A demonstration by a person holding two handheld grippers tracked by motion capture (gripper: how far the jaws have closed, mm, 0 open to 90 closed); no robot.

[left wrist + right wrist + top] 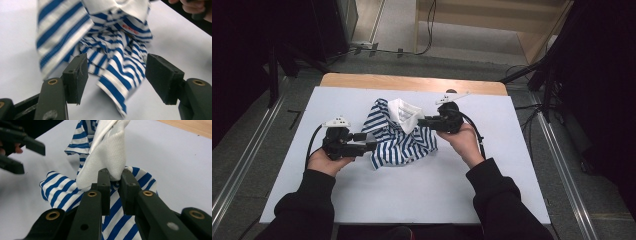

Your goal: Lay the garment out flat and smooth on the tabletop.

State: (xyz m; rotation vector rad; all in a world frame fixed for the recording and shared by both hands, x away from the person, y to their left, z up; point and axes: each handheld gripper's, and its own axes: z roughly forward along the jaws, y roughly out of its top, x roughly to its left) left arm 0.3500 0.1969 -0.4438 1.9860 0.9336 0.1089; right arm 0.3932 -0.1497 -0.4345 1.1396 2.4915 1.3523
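Shirt lies bunched mid-table, between both tools. Right gripper pinches its white collar; left gripper sits spread, hem straight ahead between its jaws, so the left is placed to close next, I'd guess.

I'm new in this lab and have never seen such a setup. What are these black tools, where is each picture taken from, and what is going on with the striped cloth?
A person holds a hand-held gripper in each hand; there is no robot arm. The high view looks down on a white-covered table. The other two pictures come from cameras riding on the grippers. A crumpled blue-and-white striped shirt lies on the table. The right gripper has its jaws shut on the shirt's white collar. The left gripper is open, its jaws either side of a striped edge.
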